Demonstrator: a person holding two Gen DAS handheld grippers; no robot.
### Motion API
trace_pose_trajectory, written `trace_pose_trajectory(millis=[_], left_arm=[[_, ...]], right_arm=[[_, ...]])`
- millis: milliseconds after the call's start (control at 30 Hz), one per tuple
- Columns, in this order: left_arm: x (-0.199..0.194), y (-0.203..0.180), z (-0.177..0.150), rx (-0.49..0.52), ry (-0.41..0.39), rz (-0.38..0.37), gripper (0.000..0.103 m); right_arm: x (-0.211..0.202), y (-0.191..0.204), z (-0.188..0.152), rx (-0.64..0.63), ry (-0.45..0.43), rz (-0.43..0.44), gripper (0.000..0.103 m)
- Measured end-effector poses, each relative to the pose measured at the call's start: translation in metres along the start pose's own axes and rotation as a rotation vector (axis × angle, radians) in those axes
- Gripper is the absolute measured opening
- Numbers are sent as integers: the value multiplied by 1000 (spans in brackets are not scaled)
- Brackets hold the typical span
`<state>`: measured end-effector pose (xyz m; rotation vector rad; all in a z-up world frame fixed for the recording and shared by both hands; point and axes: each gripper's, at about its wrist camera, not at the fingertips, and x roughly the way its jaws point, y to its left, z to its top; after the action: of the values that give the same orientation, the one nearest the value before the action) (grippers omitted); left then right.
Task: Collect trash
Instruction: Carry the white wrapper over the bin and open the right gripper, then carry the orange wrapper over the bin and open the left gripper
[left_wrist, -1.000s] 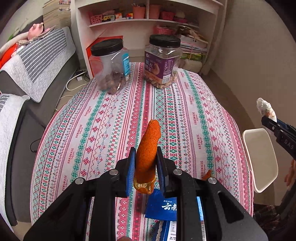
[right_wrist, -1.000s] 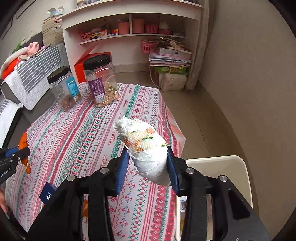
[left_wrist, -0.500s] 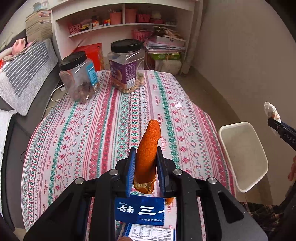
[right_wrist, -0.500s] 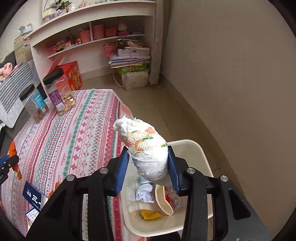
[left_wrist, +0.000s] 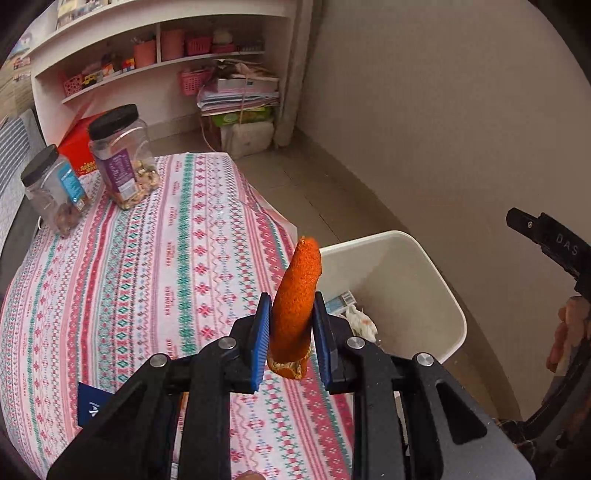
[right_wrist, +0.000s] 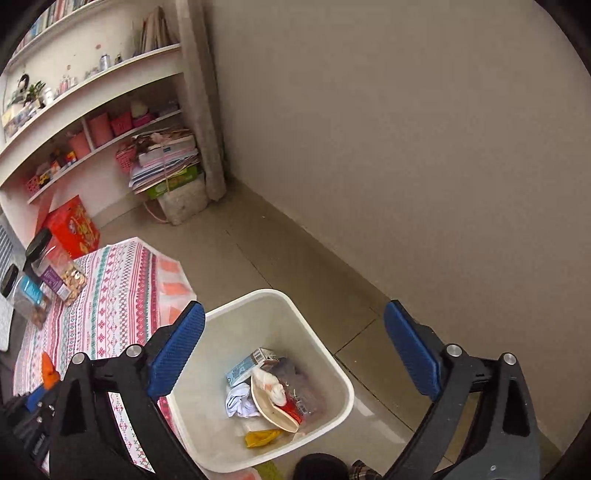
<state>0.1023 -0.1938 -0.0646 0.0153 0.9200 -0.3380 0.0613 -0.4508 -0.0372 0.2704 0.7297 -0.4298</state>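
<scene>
Jars: two clear plastic jars with black screw lids at the far left of the tabletop; the blue-labelled jar (left_wrist: 55, 190) holds dark brown pieces, the purple-labelled jar (left_wrist: 123, 157) holds pale nuts.
Tabletop: covered by a woven-pattern tablecloth (left_wrist: 147, 277) in pink, teal and white bands.
Blue packet: a flat, dark blue packet (left_wrist: 90, 408) lies on the cloth at the near edge.
Left gripper (left_wrist: 291, 332): ribbed blue pads on black fingers are clamped on an orange peel (left_wrist: 295, 306), a rough, tapering strip standing upright, above the tabletop's edge beside the bin.
Bin: a white, smooth plastic bin (right_wrist: 321, 347) on the tiled floor, holding a small carton, crumpled white tissue, a beige bowl-like piece and a yellow scrap.
Right gripper (right_wrist: 295, 354): fingers spread wide, holding nothing, above the bin.
</scene>
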Motion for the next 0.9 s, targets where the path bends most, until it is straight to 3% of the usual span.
trace_pose_trajectory(millis=[200, 333, 433, 733, 900], left_arm=[[26, -54, -3, 40, 50, -70, 24], [28, -70, 0, 56, 63, -84, 42], [23, -59, 0, 67, 66, -75, 53], [-8, 21, 11, 27, 65, 55, 57], [12, 27, -14, 34, 228, 23, 58]], right_arm=[[-10, -16, 0, 79, -45, 1, 95], [-11, -21, 3, 100, -45, 14, 95], [-9, -17, 3, 86, -34, 28, 95], [-10, 20, 3, 1, -5, 89, 95], [-11, 35, 0, -40, -6, 93, 95]])
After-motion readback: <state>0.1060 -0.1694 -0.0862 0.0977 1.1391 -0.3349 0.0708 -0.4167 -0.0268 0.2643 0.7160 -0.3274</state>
